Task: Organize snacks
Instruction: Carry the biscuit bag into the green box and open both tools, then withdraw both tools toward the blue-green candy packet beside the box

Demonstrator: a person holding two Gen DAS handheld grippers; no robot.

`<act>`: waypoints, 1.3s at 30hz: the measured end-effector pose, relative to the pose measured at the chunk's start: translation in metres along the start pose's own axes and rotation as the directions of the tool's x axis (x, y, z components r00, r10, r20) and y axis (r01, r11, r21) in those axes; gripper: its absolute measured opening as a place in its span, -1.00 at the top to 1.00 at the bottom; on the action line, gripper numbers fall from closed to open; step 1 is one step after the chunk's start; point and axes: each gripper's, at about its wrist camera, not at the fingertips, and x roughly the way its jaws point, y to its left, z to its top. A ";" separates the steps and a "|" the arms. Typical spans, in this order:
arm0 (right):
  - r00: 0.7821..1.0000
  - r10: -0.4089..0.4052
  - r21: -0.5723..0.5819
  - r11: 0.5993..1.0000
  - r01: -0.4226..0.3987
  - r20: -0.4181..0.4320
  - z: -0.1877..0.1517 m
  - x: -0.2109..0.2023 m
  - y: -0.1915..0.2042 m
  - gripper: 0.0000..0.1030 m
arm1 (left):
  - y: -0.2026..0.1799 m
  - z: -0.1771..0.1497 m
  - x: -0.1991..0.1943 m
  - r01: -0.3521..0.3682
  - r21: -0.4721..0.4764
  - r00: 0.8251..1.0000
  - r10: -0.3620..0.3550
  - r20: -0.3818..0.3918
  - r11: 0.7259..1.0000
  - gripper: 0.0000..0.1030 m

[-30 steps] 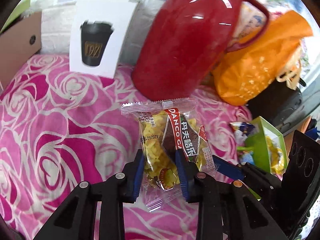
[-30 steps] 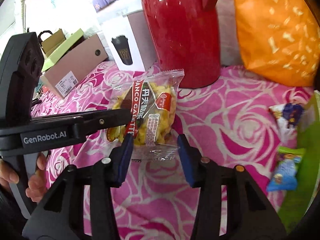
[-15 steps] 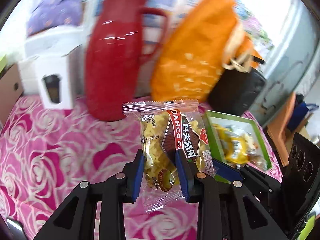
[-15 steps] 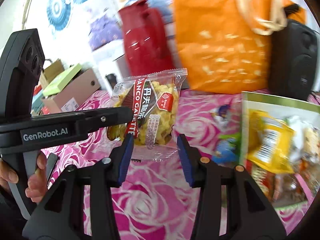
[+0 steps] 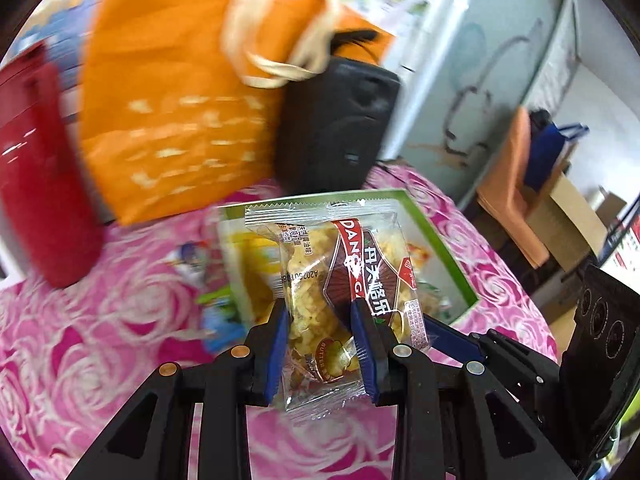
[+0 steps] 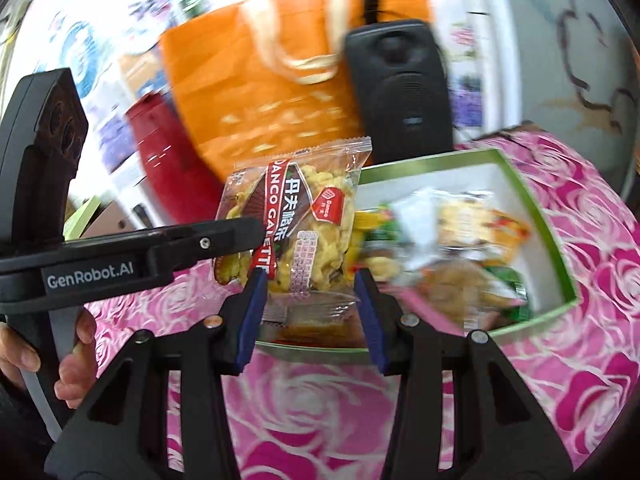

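**Snack Packet Held Over Green Tray**

A pink rose-print cloth (image 6: 580, 240) is filling the lower half of both frames, blurred in places. Above it, in the upper middle of the right wrist view, an orange bag (image 6: 260, 80) with pale handles is standing beside a black speaker (image 6: 400, 88), with a red jug (image 6: 168, 152) showing at the bag's lower left; in the left wrist view the same bag (image 5: 172, 112) is taking the upper left, the jug (image 5: 36, 168) the left edge and the speaker (image 5: 340, 120) the centre.

A green-rimmed tray (image 6: 532, 200) is lying on the cloth at centre right of the right wrist view, holding a blurred heap of wrapped snacks (image 6: 460, 252); in the left wrist view its rim (image 5: 440, 240) is showing behind the packet.

The left gripper (image 5: 320, 340) is pinching a clear packet (image 5: 340, 264) of yellow biscuits with a red and brown label, its blue pads pressing the packet's lower half, at lower centre of its own frame. In the right wrist view that gripper's black arm (image 6: 160, 248) is reaching in from the left, a hand (image 6: 72, 352) wrapping its grip at lower left, and the packet (image 6: 296, 220) is hanging at the centre, in front of the tray's left end.

The right gripper (image 6: 308, 312) is standing with fingers wide apart just below the packet, holding nothing.
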 end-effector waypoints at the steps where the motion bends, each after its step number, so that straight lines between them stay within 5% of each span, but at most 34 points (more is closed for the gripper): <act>1: 1.000 -0.010 0.014 1.000 0.010 0.004 0.000 -0.003 -0.009 0.09 | -0.008 0.002 0.006 0.009 0.010 1.000 -0.009 -0.007 1.000 0.39; 16: 0.995 -0.102 0.046 0.994 0.102 0.004 0.011 0.022 -0.059 -0.02 | -0.036 0.026 0.068 0.022 0.043 0.998 -0.020 -0.068 0.999 0.37; 18: 0.992 -0.123 0.010 0.992 0.123 0.001 0.010 0.026 -0.057 -0.31 | -0.030 0.026 0.072 0.009 0.032 0.997 -0.007 -0.078 0.999 0.19; 20: 0.992 -0.129 -0.024 0.991 0.129 0.019 0.006 0.025 -0.054 -1.00 | -0.024 0.024 0.070 -0.001 0.013 0.997 0.002 -0.074 1.000 -0.33; 21: 0.991 -0.133 -0.033 0.990 0.134 0.030 0.005 0.024 -0.052 -1.00 | -0.019 0.021 0.065 -0.009 -0.006 0.998 0.008 -0.056 1.000 -0.64; 22: 0.990 -0.138 -0.032 0.990 0.138 0.027 0.004 0.025 -0.051 -1.00 | -0.017 0.020 0.060 -0.014 -0.021 0.999 0.014 -0.034 1.000 -0.69; 39: 0.994 -0.107 -0.053 0.993 0.108 0.019 0.003 0.009 0.001 -1.00 | 0.023 -0.006 -0.010 -0.043 -0.063 0.999 0.045 0.030 0.997 -0.71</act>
